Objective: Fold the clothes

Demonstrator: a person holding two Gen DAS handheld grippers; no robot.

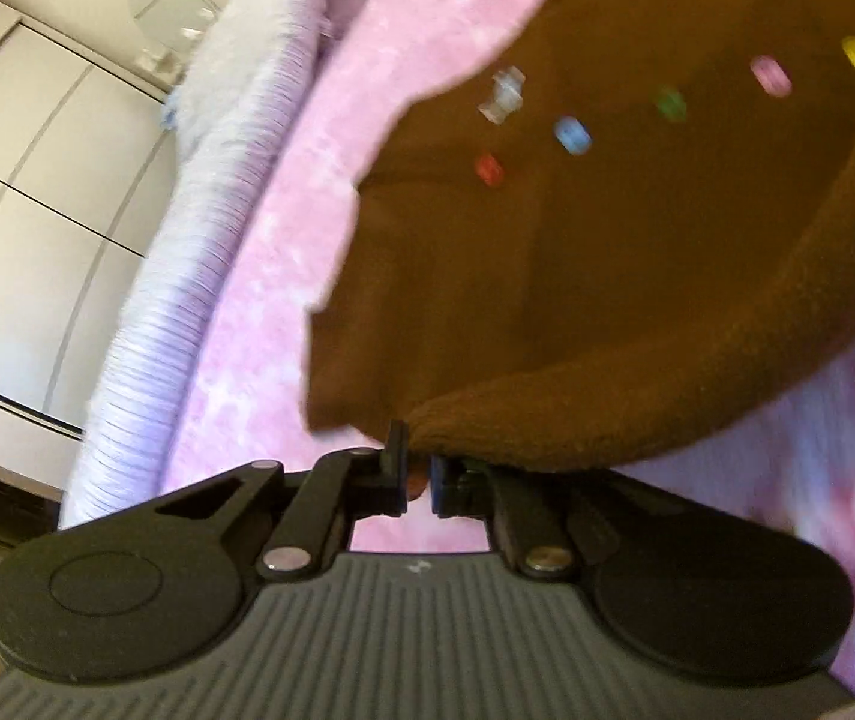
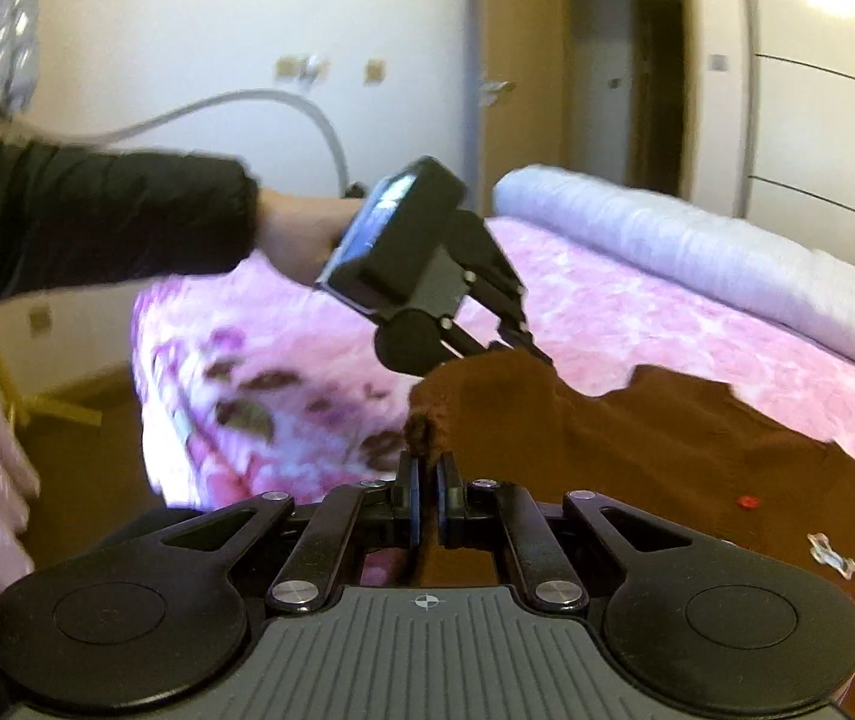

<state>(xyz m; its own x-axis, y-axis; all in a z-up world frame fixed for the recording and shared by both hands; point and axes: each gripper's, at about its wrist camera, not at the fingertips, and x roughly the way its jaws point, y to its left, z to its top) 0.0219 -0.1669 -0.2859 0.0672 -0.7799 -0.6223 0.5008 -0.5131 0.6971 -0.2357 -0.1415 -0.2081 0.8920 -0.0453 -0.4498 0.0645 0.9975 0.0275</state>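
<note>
A brown fleece garment [image 1: 577, 252] with several coloured buttons lies on a pink bed cover [image 1: 283, 252]. My left gripper [image 1: 418, 474] is shut on the garment's thick rolled edge and holds it lifted. In the right wrist view my right gripper [image 2: 426, 480] is shut on another part of the same brown garment [image 2: 637, 438]. The left gripper [image 2: 523, 348] shows there too, held by a hand in a black sleeve, pinching the garment's far raised edge. A red button [image 2: 746, 501] and a clear tag [image 2: 832, 553] show on the flat part.
The pink floral bed cover [image 2: 283, 372] spreads over the bed. A rolled white-lilac quilt [image 2: 697, 252] lies along the far side, also in the left wrist view [image 1: 199, 276]. White wardrobe doors [image 1: 25, 192] stand beyond. A grey cable [image 2: 235, 105] arcs behind the arm.
</note>
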